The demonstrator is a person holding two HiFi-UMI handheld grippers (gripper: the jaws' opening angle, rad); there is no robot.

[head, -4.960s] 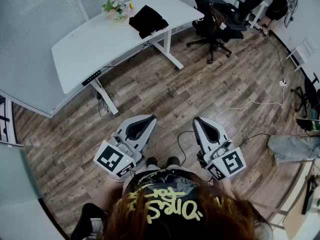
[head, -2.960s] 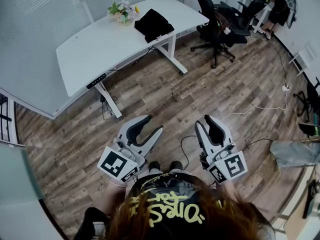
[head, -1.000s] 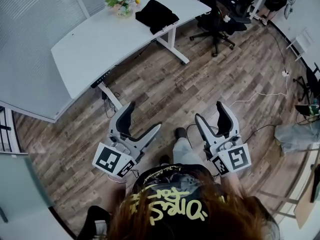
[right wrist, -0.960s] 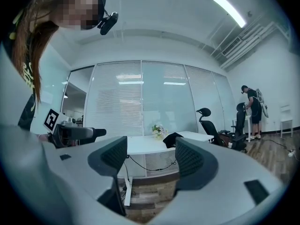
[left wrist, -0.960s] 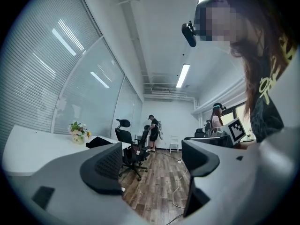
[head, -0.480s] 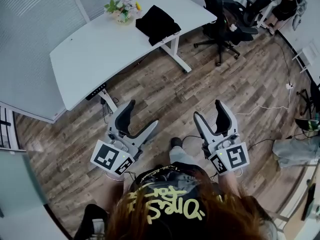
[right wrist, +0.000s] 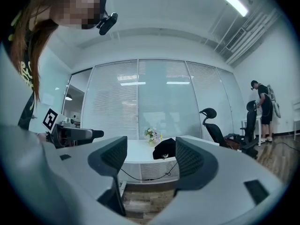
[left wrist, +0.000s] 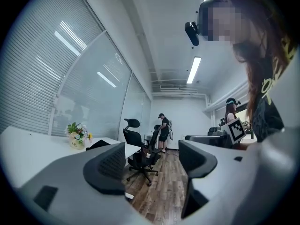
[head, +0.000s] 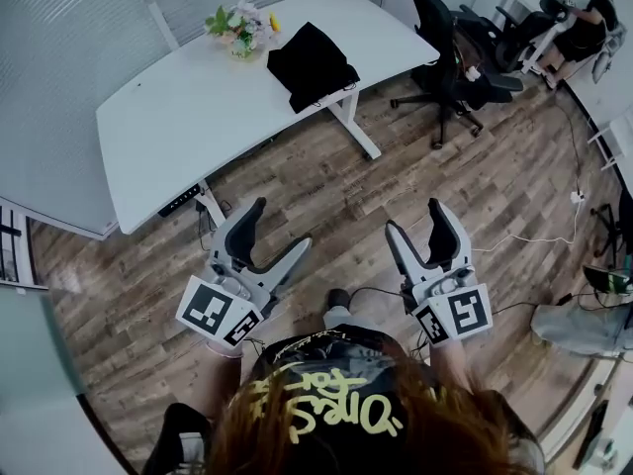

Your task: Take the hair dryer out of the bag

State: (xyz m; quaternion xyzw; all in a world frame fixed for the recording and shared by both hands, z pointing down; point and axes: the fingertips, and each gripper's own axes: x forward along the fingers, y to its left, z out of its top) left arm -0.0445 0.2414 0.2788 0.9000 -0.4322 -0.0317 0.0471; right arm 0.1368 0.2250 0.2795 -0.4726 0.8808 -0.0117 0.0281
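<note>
Held left gripper (head: 279, 224) level above wood floor (head: 326, 181), jaws wide though just narrowed a little, nothing between them. Held right gripper (head: 415, 216) alongside, jaws wide, empty. Noted black bag (head: 312, 65) on white desk (head: 178, 107), well apart ahead of both grippers, straight beyond the right one's jaws. Could not make out hair dryer.

Holds left gripper (head: 282, 224) out ahead of torso (head: 326, 359), level, pointing forward and angled slightly inward. Jaws wide apart, just closed in a touch; nothing between them. Holds right gripper (head: 413, 216) alongside, well apart from the left, level too, also angled slightly inward. Jaws apart, gap empty. Marker cubes (head: 216, 313) at the rear ends, nearest the torso, one to each side of it.
</note>
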